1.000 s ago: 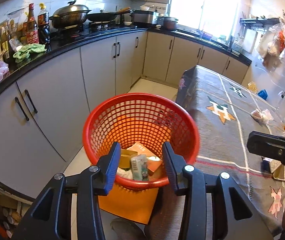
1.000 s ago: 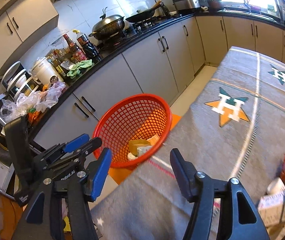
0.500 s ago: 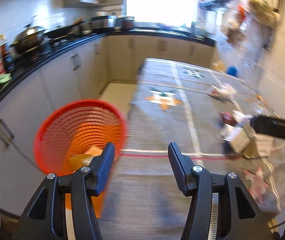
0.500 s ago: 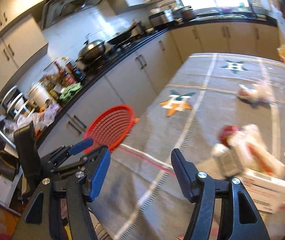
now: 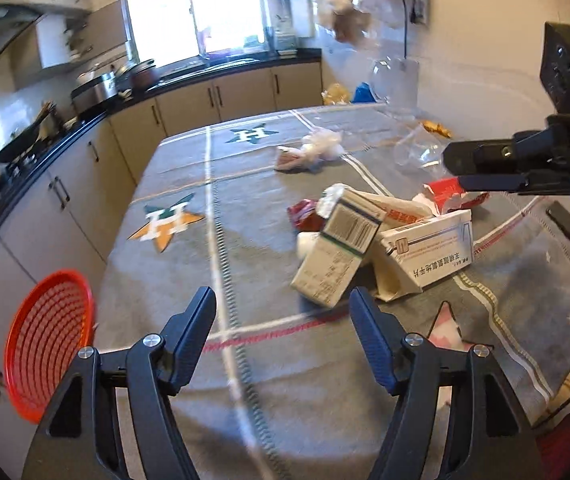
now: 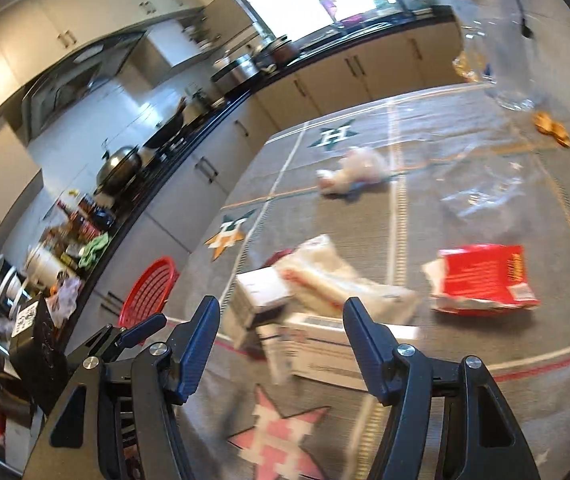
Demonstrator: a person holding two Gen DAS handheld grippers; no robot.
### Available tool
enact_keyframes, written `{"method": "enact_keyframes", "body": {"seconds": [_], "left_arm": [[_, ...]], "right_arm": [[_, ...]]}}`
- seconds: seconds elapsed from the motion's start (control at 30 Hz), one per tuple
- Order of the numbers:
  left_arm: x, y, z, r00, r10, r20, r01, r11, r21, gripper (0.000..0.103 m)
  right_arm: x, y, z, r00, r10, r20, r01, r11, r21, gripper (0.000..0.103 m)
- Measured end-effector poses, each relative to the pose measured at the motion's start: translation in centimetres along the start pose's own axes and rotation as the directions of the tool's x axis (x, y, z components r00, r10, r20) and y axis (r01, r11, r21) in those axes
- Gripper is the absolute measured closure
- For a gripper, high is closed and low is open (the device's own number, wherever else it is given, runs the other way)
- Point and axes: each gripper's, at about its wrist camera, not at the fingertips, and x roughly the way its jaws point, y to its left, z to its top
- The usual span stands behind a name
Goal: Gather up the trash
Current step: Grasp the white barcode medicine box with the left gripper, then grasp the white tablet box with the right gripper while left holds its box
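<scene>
Clearly the tabletop (image 5: 269,380) carries the trash in a heap well apart from the red basket (image 5: 49,344) on the floor. Largest, the white carton (image 5: 429,248) looks light, stiff and crushable; pinching across its narrow edge seems best. Smaller, the barcoded box (image 5: 337,256) leans on it. Both the left claw (image 5: 283,336) and right claw (image 6: 281,336) gape empty.
</scene>
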Motion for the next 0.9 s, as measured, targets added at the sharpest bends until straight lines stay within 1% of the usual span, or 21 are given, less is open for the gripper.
{"method": "enact_keyframes", "body": {"seconds": [0.17,0.3,0.37,0.4,0.43,0.47,0.53,0.7,0.8,0.9], "left_arm": [[2.7,-1.2,1.1,0.999,-0.027,-0.04,0.029,0.998,0.048,0.035],[4.3,-2.1,1.7,0.998,-0.024,-0.066,0.03,0.996,0.084,0.035],[4.7,-2.3,2.1,0.998,-0.027,-0.06,0.032,0.996,0.083,0.037],[5.0,-2.3,2.3,0.997,-0.033,-0.063,0.038,0.996,0.079,0.04],[5.4,-2.2,2.5,0.997,-0.041,-0.072,0.046,0.996,0.072,0.05],[5.7,-2.2,2.6,0.996,-0.048,-0.08,0.053,0.997,0.061,0.063],[6.2,-1.9,2.6,0.994,-0.058,-0.095,0.061,0.998,0.031,0.07],[5.7,-0.9,2.3,0.994,-0.071,-0.083,0.07,0.997,-0.025,0.07],[4.9,0.1,1.9,0.994,-0.076,-0.073,0.071,0.995,-0.068,0.07],[4.3,1.4,1.4,0.994,-0.085,-0.071,0.076,0.99,-0.123,0.07]], "right_arm": [[-0.8,-1.9,-0.4,1.0,0.0,0.009,0.0,1.0,0.028,0.034],[-1.0,-3.2,-0.5,1.0,-0.001,0.01,0.001,0.999,0.051,0.033],[-0.8,-3.9,-0.3,1.0,-0.002,0.005,0.002,0.998,0.058,0.033],[-0.6,-4.2,-0.2,1.0,-0.004,-0.003,0.004,0.998,0.061,0.033],[-0.3,-4.4,0.0,1.0,-0.003,-0.01,0.003,0.998,0.064,0.033],[0.0,-4.6,0.1,1.0,0.002,-0.018,-0.001,0.998,0.066,0.033],[0.9,-4.9,0.3,0.999,0.016,-0.043,-0.012,0.997,0.073,0.033],[3.1,-5.4,0.7,0.995,0.02,-0.101,-0.013,0.998,0.065,0.033],[3.6,-5.6,0.3,0.992,0.025,-0.127,-0.018,0.998,0.056,0.033],[3.5,-5.0,-0.5,0.987,0.044,-0.157,-0.041,0.999,0.027,0.033]]}}
